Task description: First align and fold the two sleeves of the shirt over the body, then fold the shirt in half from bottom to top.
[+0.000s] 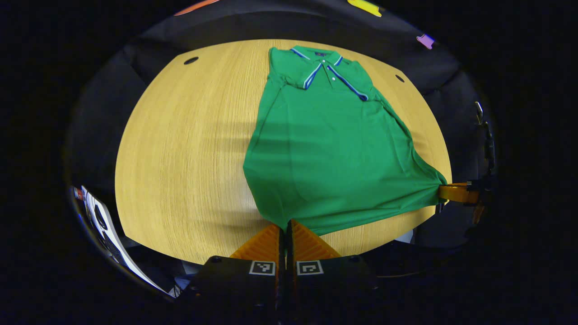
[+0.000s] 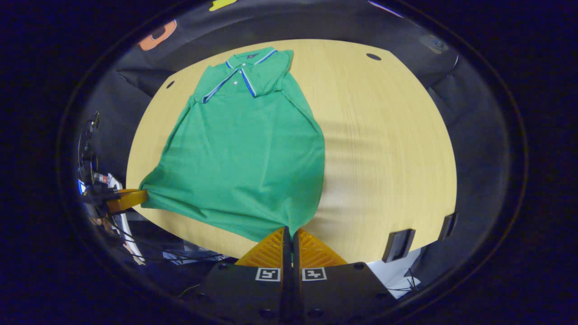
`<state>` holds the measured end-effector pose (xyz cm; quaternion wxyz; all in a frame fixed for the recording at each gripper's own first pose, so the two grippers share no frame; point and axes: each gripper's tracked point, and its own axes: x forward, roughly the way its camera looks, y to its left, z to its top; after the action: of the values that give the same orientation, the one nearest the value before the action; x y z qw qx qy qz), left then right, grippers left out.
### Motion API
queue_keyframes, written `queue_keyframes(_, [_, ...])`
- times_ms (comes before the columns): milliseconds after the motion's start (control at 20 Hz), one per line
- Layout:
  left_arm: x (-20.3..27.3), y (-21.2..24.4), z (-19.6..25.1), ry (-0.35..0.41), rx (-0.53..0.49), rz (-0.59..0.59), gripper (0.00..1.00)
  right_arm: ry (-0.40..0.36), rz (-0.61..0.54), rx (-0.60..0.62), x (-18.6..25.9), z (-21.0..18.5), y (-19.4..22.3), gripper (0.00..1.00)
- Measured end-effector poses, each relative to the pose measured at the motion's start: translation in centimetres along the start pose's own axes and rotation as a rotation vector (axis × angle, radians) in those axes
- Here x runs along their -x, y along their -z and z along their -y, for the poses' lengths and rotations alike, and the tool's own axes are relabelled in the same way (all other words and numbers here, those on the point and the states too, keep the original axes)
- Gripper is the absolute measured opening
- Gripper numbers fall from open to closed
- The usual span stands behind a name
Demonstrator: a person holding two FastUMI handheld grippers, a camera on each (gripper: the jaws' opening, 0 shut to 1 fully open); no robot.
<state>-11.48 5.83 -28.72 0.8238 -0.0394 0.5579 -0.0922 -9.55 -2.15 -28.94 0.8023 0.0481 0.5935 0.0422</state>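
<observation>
- While both bottom corners are pinched, the left gripper (image 1: 287, 225) at the bottom centre of the left gripper view has its two fingers closed together on the hem of the green short-sleeved polo shirt (image 1: 329, 149).
- At bottom centre of the right gripper view, the right gripper (image 2: 289, 233) is likewise clamped shut on the opposite hem corner; it also appears at the right edge of the left gripper view, cloth bunched into it.
- From each gripper the shirt runs up the frame across the round light-wood desk (image 1: 180, 149), its blue-and-white striped collar (image 1: 323, 67) at the top, sleeves apparently already folded in.
- Risk, as I judge it: the hem is stretched taut between the grippers, so uneven lifting could skew the fold or drag the collar end along the desk.
- A thin pinch could also slip, dropping one corner mid-fold.
</observation>
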Motion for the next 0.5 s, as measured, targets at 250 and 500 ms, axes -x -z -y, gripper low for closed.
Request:
queue_keyframes(250, [1.8, -5.8, -0.6, -0.034, -0.034, 0.136, 0.03, -0.035, 0.146, 0.004, 3.3, -1.5, -6.2, 0.02])
queue_keyframes(500, [2.8, -11.4, -1.0, -0.080, -0.080, 0.279, 0.03, -0.026, 0.304, 0.042, 4.8, -1.9, -12.2, 0.06])
